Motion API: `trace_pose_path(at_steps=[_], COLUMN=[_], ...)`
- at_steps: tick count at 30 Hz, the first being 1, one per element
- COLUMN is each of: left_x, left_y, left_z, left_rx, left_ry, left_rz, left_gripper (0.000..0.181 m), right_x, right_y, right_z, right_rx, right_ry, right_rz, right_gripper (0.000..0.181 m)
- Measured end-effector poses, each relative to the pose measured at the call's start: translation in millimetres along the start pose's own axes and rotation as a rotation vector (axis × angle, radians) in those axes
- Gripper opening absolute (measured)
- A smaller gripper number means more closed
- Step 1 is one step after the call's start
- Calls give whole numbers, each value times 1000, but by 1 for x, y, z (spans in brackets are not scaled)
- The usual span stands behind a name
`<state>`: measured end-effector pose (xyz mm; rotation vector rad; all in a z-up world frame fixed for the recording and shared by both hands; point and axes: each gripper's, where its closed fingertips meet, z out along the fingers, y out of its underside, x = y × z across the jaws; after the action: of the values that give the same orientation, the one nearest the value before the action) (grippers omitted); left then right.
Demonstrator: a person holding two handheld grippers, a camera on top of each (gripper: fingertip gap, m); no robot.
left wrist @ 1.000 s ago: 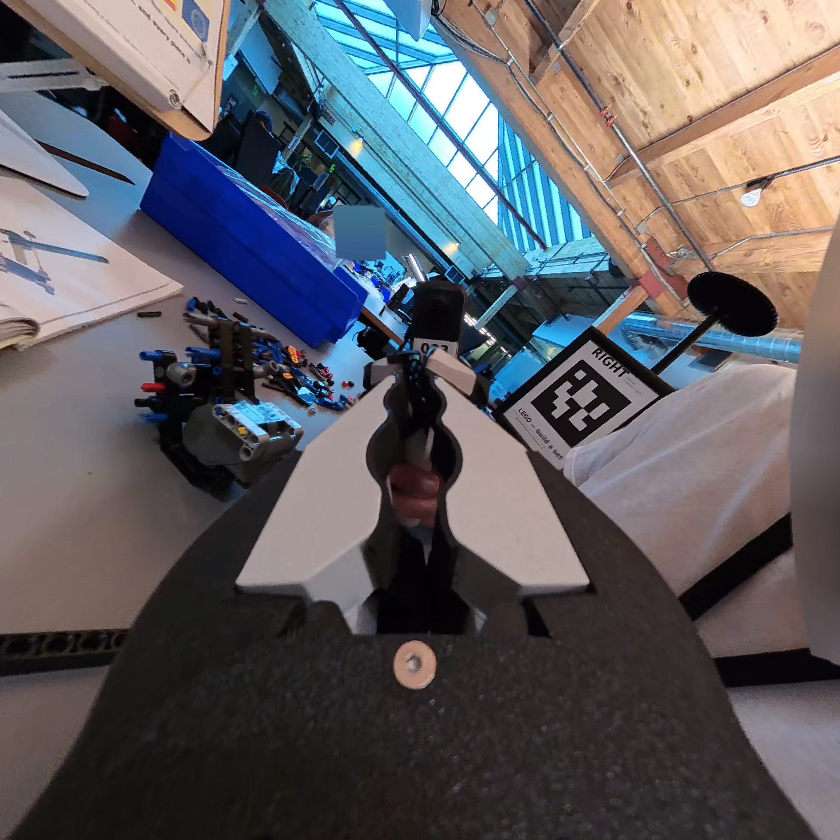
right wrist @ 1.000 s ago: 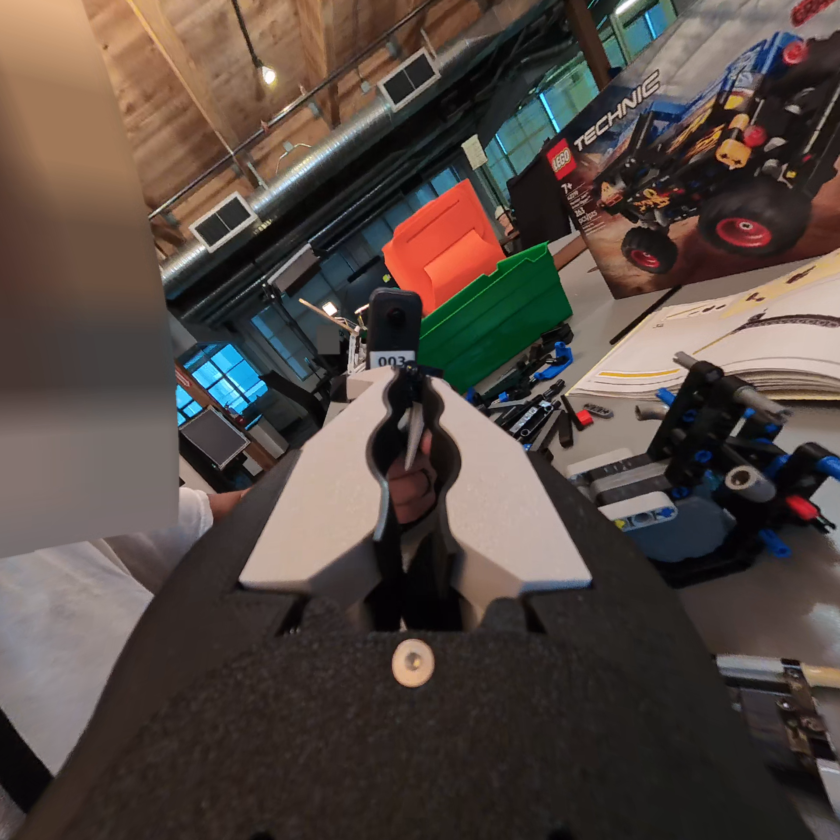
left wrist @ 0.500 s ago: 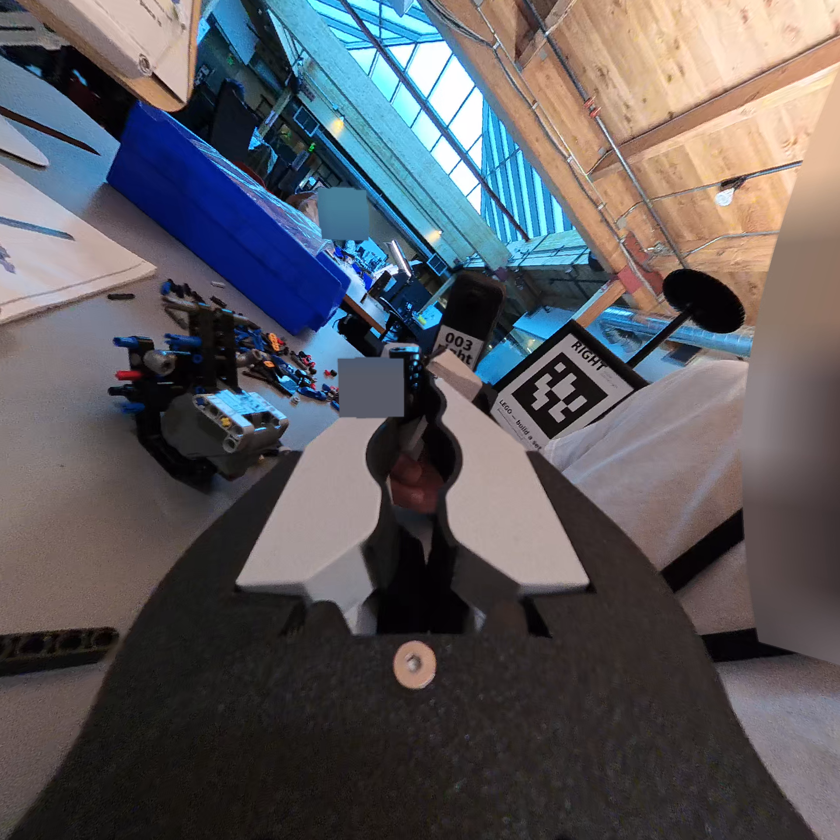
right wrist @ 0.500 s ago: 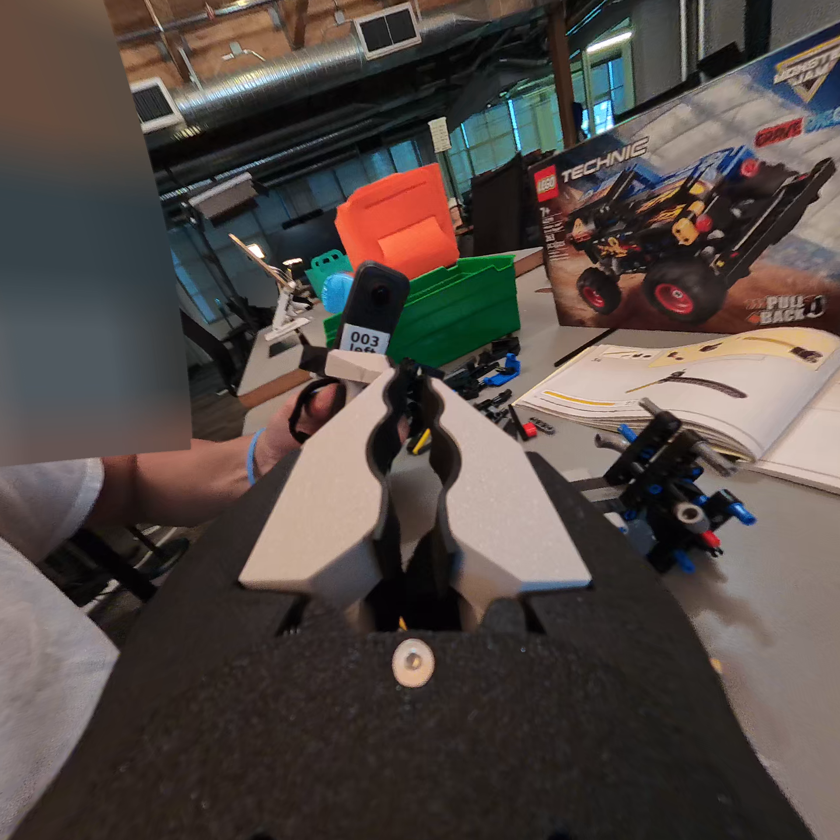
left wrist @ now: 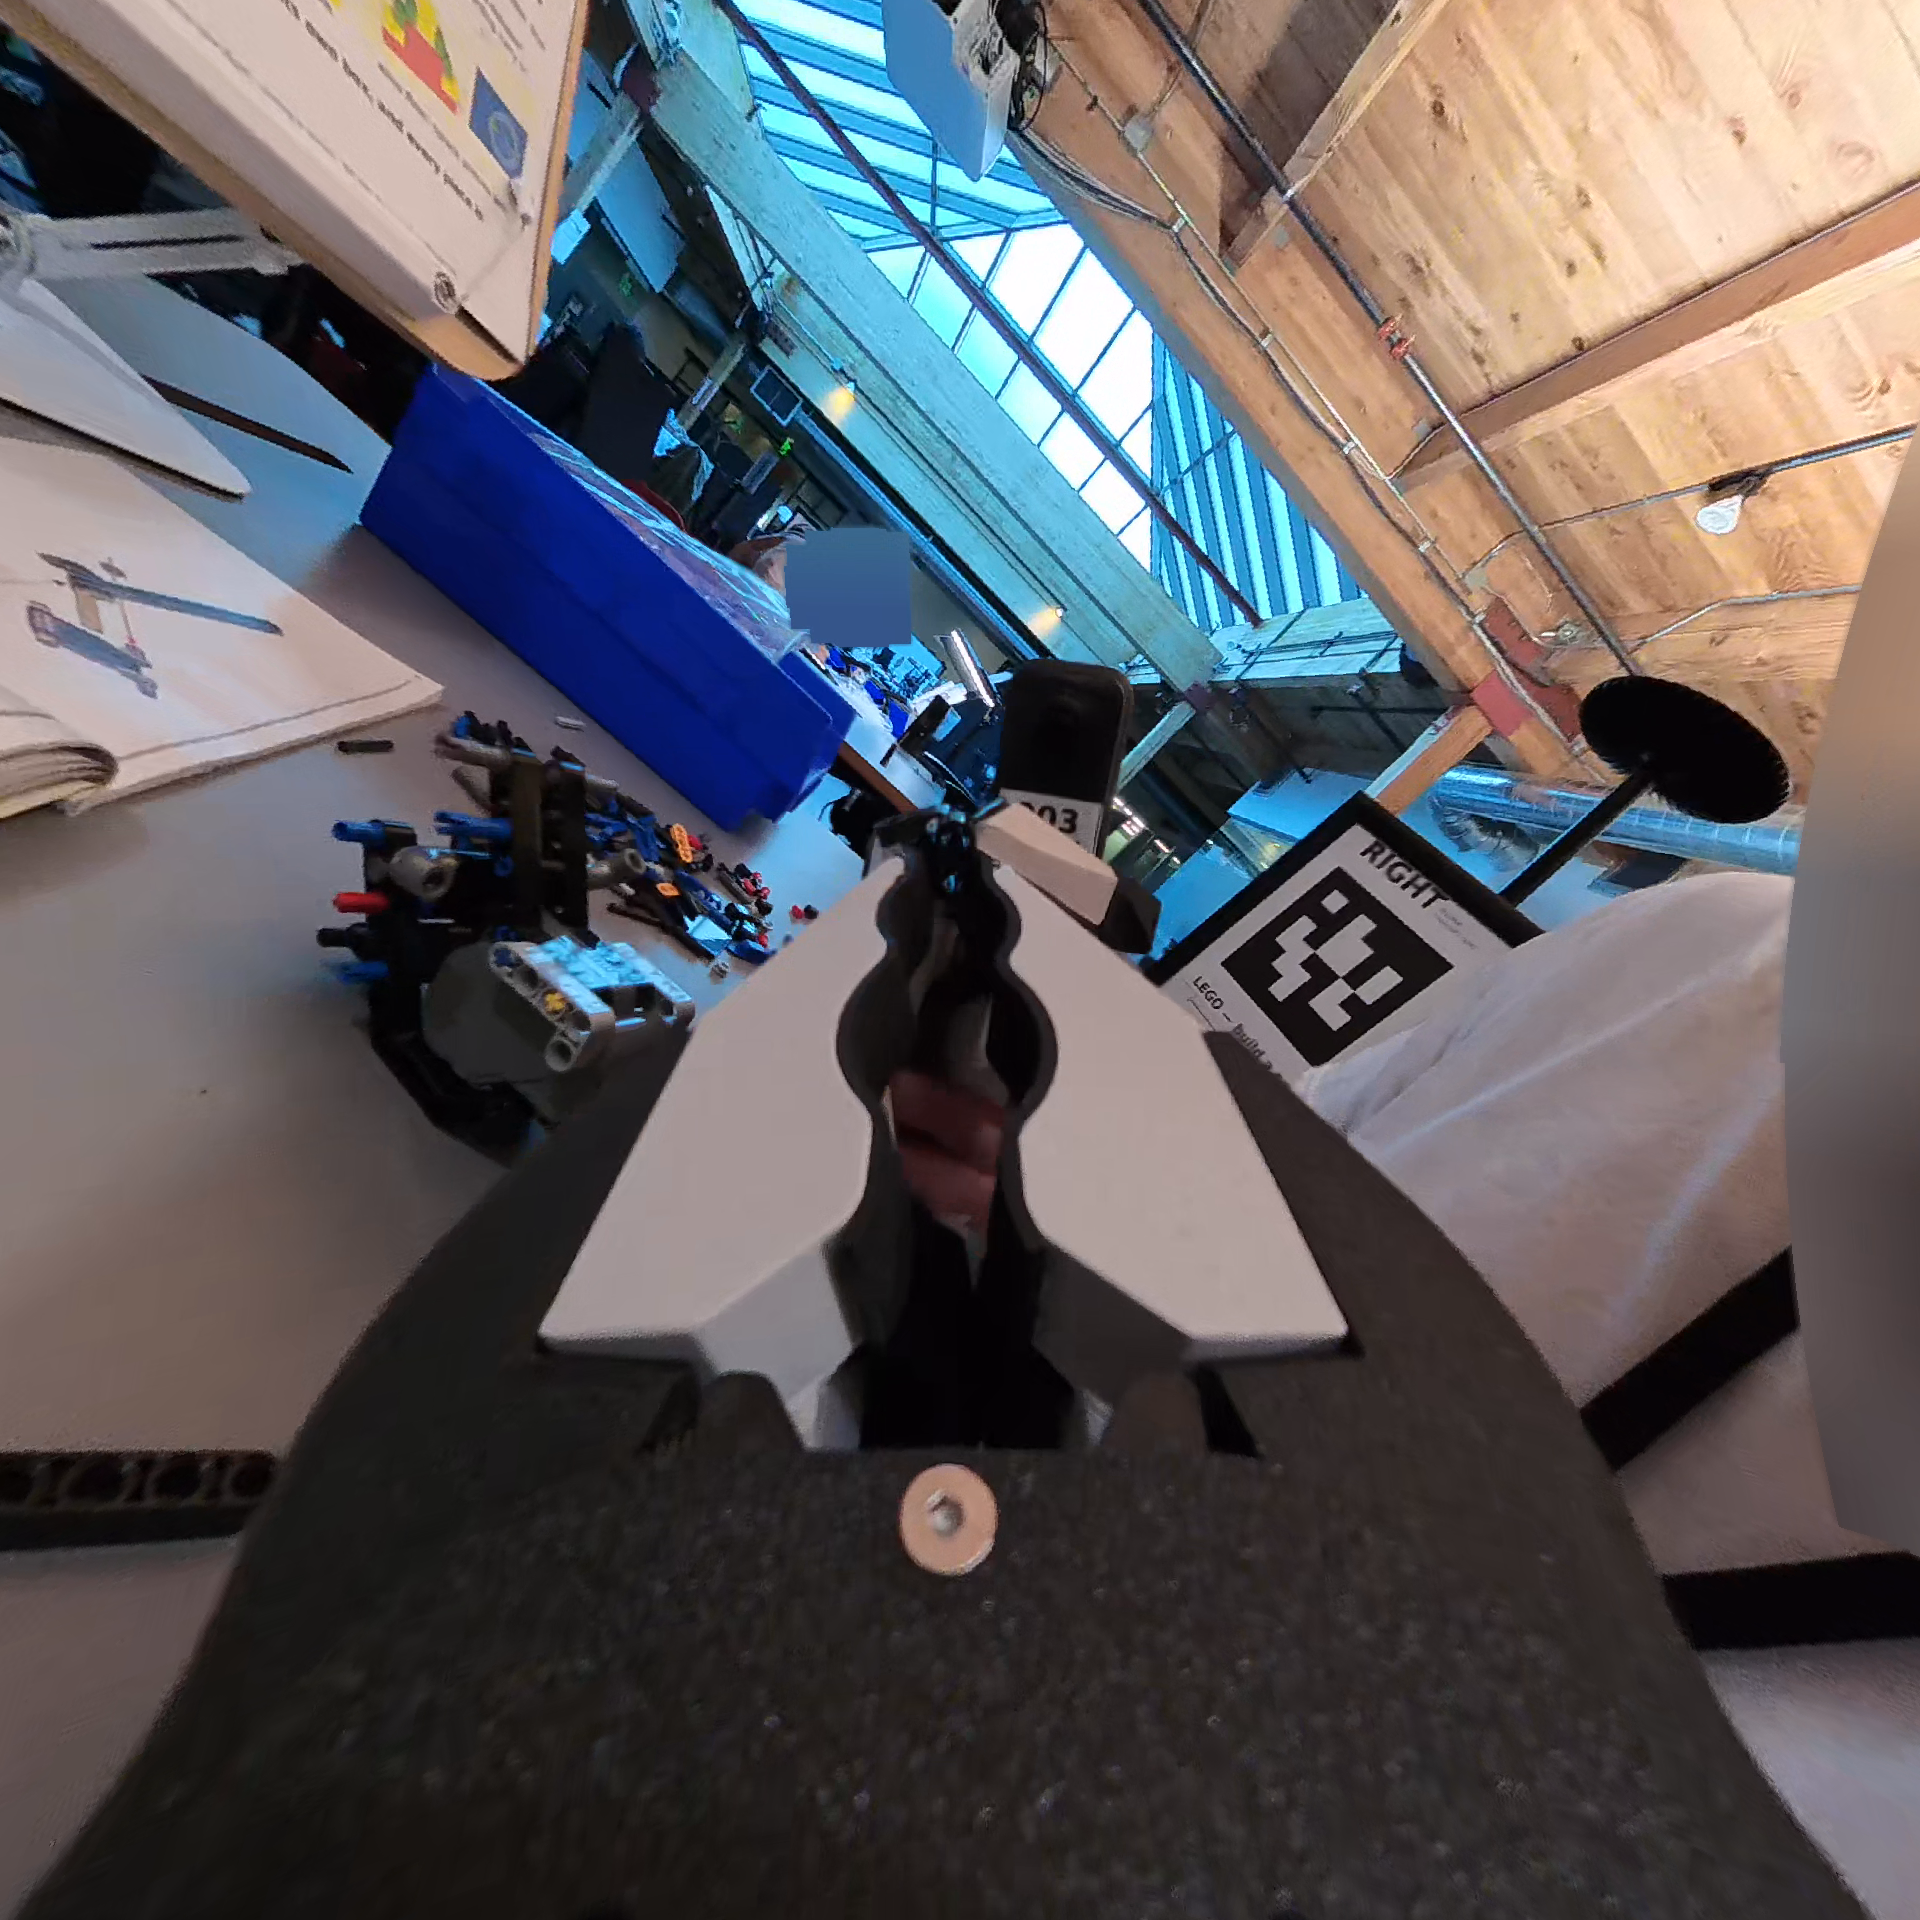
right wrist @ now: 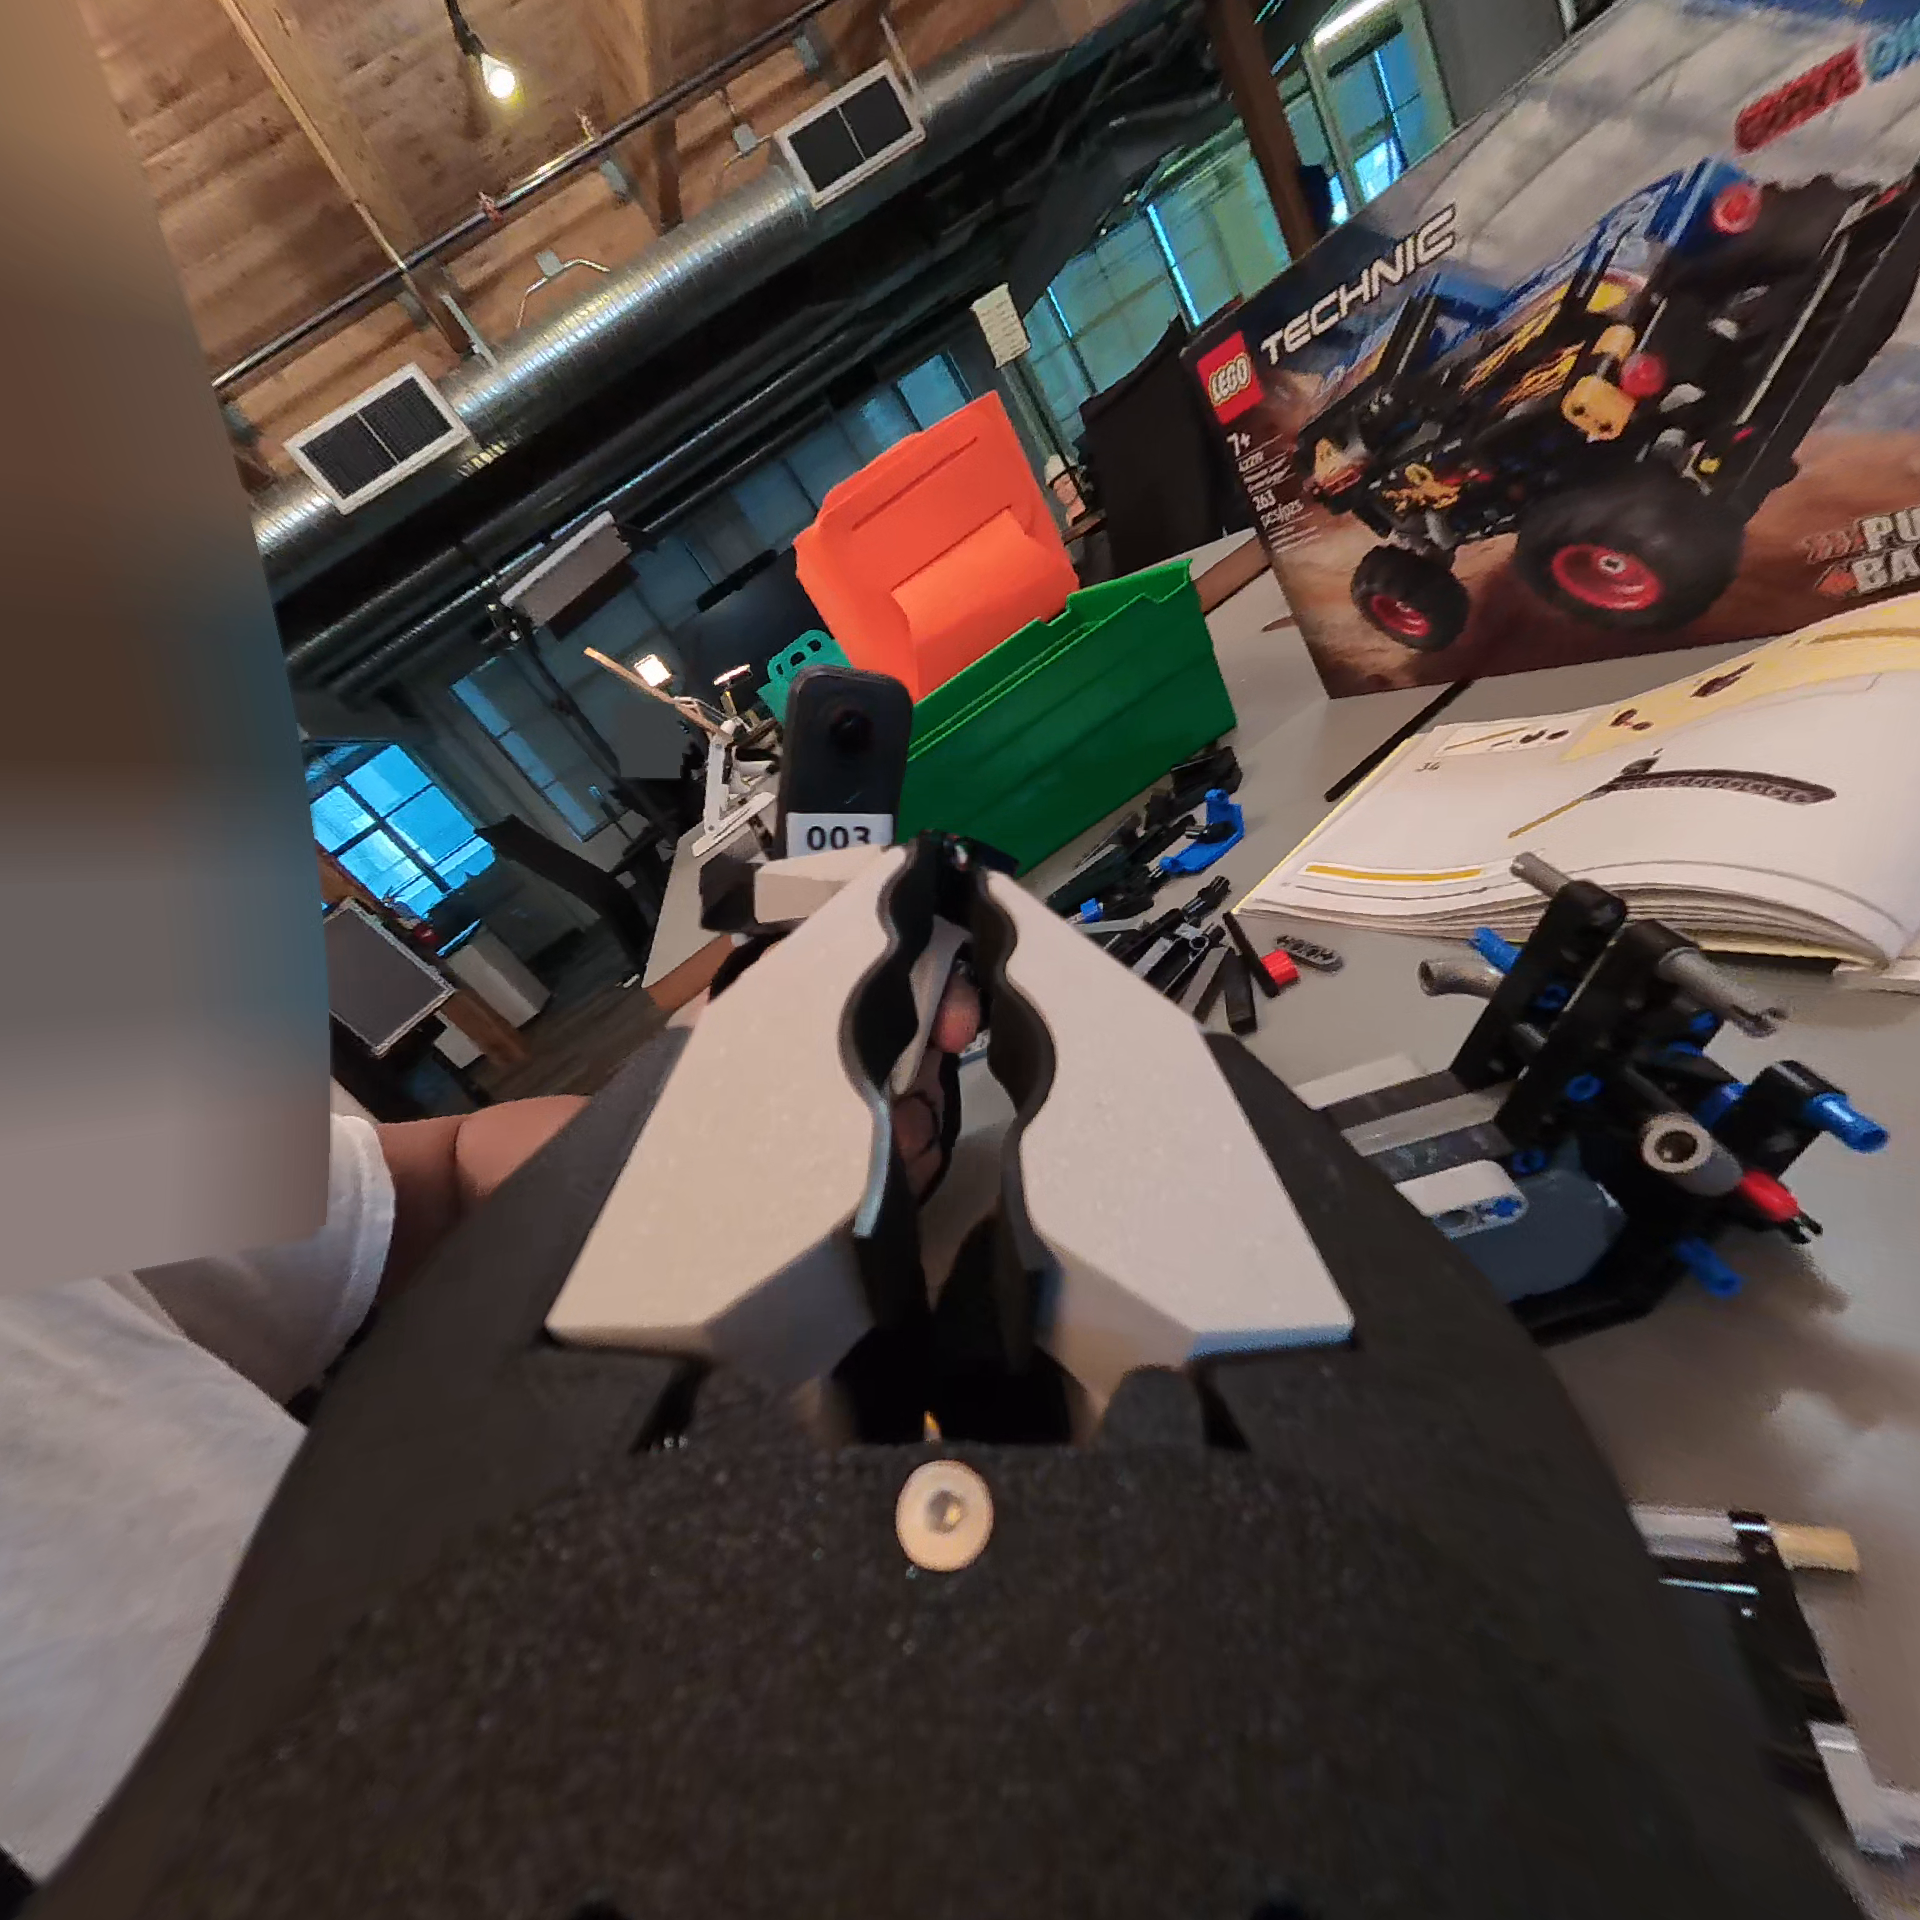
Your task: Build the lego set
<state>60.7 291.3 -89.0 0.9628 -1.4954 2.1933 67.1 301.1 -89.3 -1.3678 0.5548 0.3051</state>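
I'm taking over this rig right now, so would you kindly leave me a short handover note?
Left gripper: raised off the table, tip to tip with the right gripper; both shut on a tiny dark Lego piece.
Half-built black, grey and blue Lego chassis stands on the grey table, untouched.
Loose Lego parts lie by the green plastic bin; the open instruction booklet is behind the chassis.
Left: fit the held piece, continue.

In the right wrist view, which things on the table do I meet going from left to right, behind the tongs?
Green bin → loose parts → half-built model → manual
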Motion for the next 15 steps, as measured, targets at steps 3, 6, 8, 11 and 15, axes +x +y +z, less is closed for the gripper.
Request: trace_pose_path(at_steps=[3,6,8,11,15], left_x=[4,8,10,3,-16], left_y=[0,0,0,1,0], left_z=[0,0,0,-1,-10], left_rx=[-6,-23,-32,-71,-175], left_ry=[30,55,51,-98,-409], left_rz=[-4,-6,26,265,741], left_gripper=[5,5,5,5,5], right_x=[-5,-9,-11,-9,-1], right_y=[-2,-2,-2,-4,-3], right_z=[0,-2,-3,-4,-5], right_rx=[13,-12,-37,-97,-151], right_ry=[-70,-97,-101,-74,38], right_rz=[78,21,-38,-69,-115], right_gripper=[6,7,8,25,32])
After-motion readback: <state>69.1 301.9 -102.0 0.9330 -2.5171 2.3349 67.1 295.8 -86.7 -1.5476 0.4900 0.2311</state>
